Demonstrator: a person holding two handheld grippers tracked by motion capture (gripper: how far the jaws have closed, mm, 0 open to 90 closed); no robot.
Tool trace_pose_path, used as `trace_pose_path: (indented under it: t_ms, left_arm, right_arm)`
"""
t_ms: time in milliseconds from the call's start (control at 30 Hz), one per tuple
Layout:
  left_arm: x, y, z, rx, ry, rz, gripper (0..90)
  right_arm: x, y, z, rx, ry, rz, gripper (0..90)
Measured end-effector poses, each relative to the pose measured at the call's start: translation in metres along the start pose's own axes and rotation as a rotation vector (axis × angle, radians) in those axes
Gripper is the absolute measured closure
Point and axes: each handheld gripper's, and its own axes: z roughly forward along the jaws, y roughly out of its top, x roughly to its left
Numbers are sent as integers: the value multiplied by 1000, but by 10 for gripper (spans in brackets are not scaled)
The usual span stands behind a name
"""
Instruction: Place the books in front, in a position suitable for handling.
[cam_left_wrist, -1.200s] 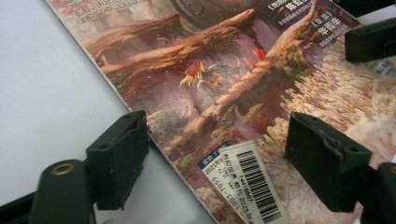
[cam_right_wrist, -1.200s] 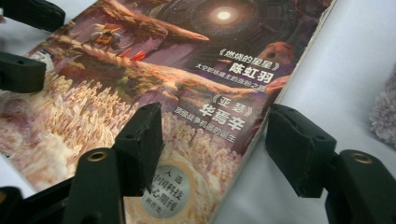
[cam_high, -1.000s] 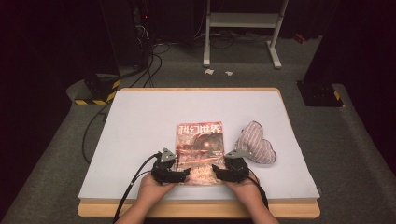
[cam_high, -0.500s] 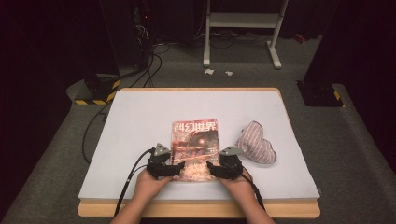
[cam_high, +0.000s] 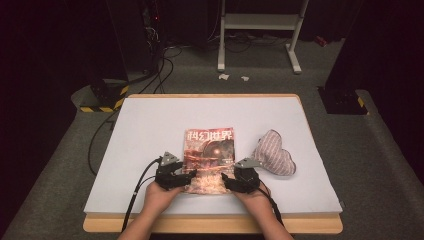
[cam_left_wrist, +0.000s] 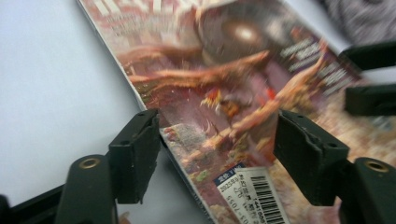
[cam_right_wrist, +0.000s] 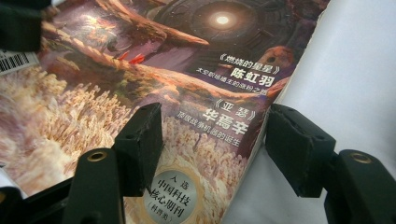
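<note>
Left tool (cam_high: 187, 175) and right tool (cam_high: 226, 180), each carried in one of the person's hands, sit at the two near corners of the magazine (cam_high: 209, 156), which lies flat and face up on the white tabletop (cam_high: 150, 125), slightly nearer the person than the middle, with its title toward the far edge. Just to the right of it, apart from its edge, rests a striped fabric pouch (cam_high: 272, 159), soft and heart-shaped. In the left gripper view the left tool (cam_left_wrist: 217, 144) straddles the spine-side near corner by the barcode; its jaws have just been closing, yet they are still spread, one pad on the tabletop side of the edge and the other over the cover, with the corner between them and no visible pinch. In the right gripper view the right tool (cam_right_wrist: 212, 140) stands likewise spread across the opposite near corner, one pad above the printed cover, the other beyond the edge over bare tabletop. By appearance the magazine is light, thin and glossy: likely slippery under the pads, and limp enough to sag or fan open if lifted by one corner. The bound spine is the stiffest place to take hold; the loose fore-edge needs all pages caught together.
</note>
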Motion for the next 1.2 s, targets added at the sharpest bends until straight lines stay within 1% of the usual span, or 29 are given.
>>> trace_pose_path:
  t_ms: [33, 67, 133, 200, 267, 333, 367, 400, 433, 467, 500, 533, 567, 600, 633, 667, 767, 800, 833, 867, 933, 967, 1033, 1100, 1200]
  left_arm:
    - [0, 0, 0, 0, 0, 0, 347]
    - [-3, 3, -4, -40, -15, 9, 351]
    - [-7, 4, -7, -72, -22, 22, 354]
    - [-9, 5, -7, -80, -25, 24, 354]
    - [-12, 4, -7, -84, -16, 34, 356]
    - [-12, 4, -7, -85, -18, 31, 356]
    - [-11, 4, -7, -87, -26, 23, 356]
    - [-9, 4, -9, -97, -69, -12, 363]
    - [-10, 3, -10, -108, -99, -29, 377]
    - [-11, 3, -10, -110, -123, -30, 398]
    - [-11, 3, -10, -110, -123, -30, 399]
    - [-19, 2, -7, -87, -129, -6, 401]
    - [-19, 2, -7, -87, -129, -6, 428]
    - [-22, 0, -2, -47, -153, -11, 428]
    - [-25, -2, 0, -43, -143, 8, 406]
    - [-27, -2, -1, -50, -136, 14, 408]
    - [-25, 2, -6, -58, -138, 6, 419]
    - [-24, 2, -9, -63, -114, 14, 419]
    - [-24, 2, -9, -63, -114, 14, 404]
    - [-23, 2, -10, -61, -97, 24, 404]
    - [-21, 2, -12, -54, -97, 16, 405]
    - [-21, 0, -13, -54, -92, 24, 407]
    - [-22, 0, -13, -57, -90, 23, 408]
    - [-24, -2, -15, -61, -80, 38, 413]
    - [-25, -4, -17, -63, -75, 41, 416]
  right_arm:
    - [0, 0, 0, 0, 0, 0, 367]
    - [0, 0, 0, -2, -1, -2, 368]
    - [0, -1, -1, -2, -2, -1, 368]
    - [0, -1, -1, -3, -2, -3, 369]
    - [1, -1, -1, -5, -4, -5, 369]
    - [1, -1, -1, -5, -4, -5, 369]
    - [1, -1, -1, -5, -3, -4, 369]
    - [1, -1, -1, -5, -3, -4, 369]
    - [1, -1, -1, -4, -4, -1, 370]
    - [1, -1, -1, -6, -4, -3, 370]
    - [1, -1, -1, -7, -6, -3, 370]
    - [1, -1, -1, -7, -7, -3, 370]
    - [1, -1, -1, -7, -7, -3, 370]
    - [1, -1, -1, -7, -5, -3, 380]
    - [1, -1, -1, -6, 9, -8, 382]
    - [2, -2, -2, -7, 4, -13, 383]
    - [0, -2, -1, -6, 9, -3, 381]
    - [0, -2, -1, -6, 11, -3, 381]
    - [0, -2, -1, -6, 11, -3, 381]
    - [0, -2, -1, -6, 12, -1, 383]
    - [0, -2, -1, -6, 12, -1, 383]
    - [0, -2, -1, -5, 12, 0, 383]
    - [0, -2, -1, -4, 13, 2, 383]
    - [-1, -2, -1, -4, 16, 3, 383]
    - [-1, -2, -1, -4, 18, 9, 385]
